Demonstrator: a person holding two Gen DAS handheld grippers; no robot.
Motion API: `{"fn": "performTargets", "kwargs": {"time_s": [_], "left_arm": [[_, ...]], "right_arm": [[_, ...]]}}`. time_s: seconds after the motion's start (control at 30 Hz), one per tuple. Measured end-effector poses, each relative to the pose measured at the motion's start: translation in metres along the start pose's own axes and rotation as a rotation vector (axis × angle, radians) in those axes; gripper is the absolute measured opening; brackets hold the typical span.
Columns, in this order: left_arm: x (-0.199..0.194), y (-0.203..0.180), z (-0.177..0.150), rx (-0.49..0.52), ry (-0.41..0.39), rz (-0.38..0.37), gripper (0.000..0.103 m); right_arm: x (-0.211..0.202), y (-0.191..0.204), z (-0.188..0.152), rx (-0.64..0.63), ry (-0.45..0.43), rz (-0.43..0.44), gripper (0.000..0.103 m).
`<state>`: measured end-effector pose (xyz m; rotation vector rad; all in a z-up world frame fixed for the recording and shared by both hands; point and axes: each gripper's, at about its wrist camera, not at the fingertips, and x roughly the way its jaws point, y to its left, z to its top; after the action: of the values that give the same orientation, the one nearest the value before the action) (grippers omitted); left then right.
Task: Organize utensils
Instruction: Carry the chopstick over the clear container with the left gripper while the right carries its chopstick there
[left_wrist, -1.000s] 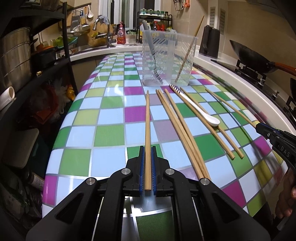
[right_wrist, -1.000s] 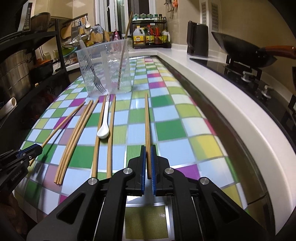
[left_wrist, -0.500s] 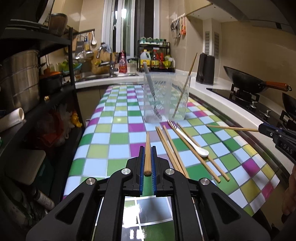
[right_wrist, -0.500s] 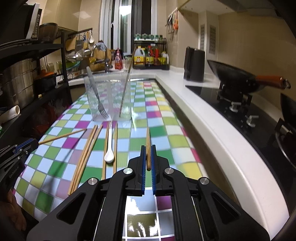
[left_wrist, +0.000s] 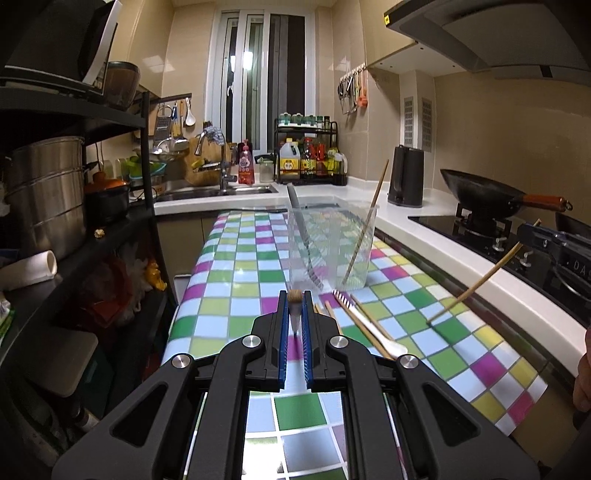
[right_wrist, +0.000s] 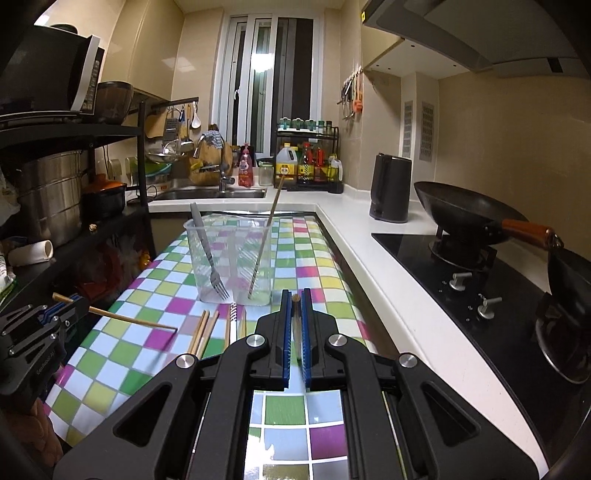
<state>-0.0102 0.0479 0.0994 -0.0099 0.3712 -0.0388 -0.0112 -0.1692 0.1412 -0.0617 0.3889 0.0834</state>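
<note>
My left gripper (left_wrist: 294, 301) is shut on a wooden chopstick (left_wrist: 294, 296), seen end-on and lifted off the checkered table (left_wrist: 236, 280). My right gripper (right_wrist: 294, 301) is shut on another wooden chopstick (right_wrist: 295, 298), also raised; it shows in the left wrist view (left_wrist: 476, 284), slanting down with its tip near the table. The left gripper's chopstick shows in the right wrist view (right_wrist: 129, 320). A clear plastic container (left_wrist: 330, 245) stands ahead with a fork (right_wrist: 210, 258) and one chopstick (right_wrist: 266, 240) in it. Several chopsticks (right_wrist: 203, 330) and a white spoon (left_wrist: 376, 336) lie on the table.
A white counter (right_wrist: 369, 258) and a black stove (right_wrist: 461, 266) with a wok (right_wrist: 465, 214) lie to the right. A black shelf rack (left_wrist: 74, 229) with pots stands at the left. A sink (left_wrist: 218, 190), bottles and a kettle (left_wrist: 405, 175) are at the back.
Both grippers have lifted their chopsticks off the table and tilted upward, so the view rises. Each chopstick, first lying flat, now hangs from its gripper.
</note>
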Motion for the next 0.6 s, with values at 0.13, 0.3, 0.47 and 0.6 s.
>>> {"fn": "performTargets", "kwargs": {"time_s": [0.13, 0.3, 0.47, 0.6], "left_arm": [[0.004, 0.005, 0.018, -0.018, 0.014, -0.022, 0.007], [0.010, 0.006, 0.031, -0.037, 0.043, -0.035, 0.007], [0.019, 0.004, 0.053, -0.036, 0.105, -0.065, 0.007], [0.027, 0.005, 0.071, -0.048, 0.174, -0.096, 0.007]], "right_arm": [[0.003, 0.000, 0.011, 0.007, -0.002, 0.012, 0.005], [0.006, 0.002, 0.023, 0.004, -0.006, 0.035, 0.005], [0.007, 0.002, 0.040, 0.010, 0.011, 0.078, 0.005], [0.013, -0.001, 0.051, 0.044, 0.039, 0.110, 0.005]]}}
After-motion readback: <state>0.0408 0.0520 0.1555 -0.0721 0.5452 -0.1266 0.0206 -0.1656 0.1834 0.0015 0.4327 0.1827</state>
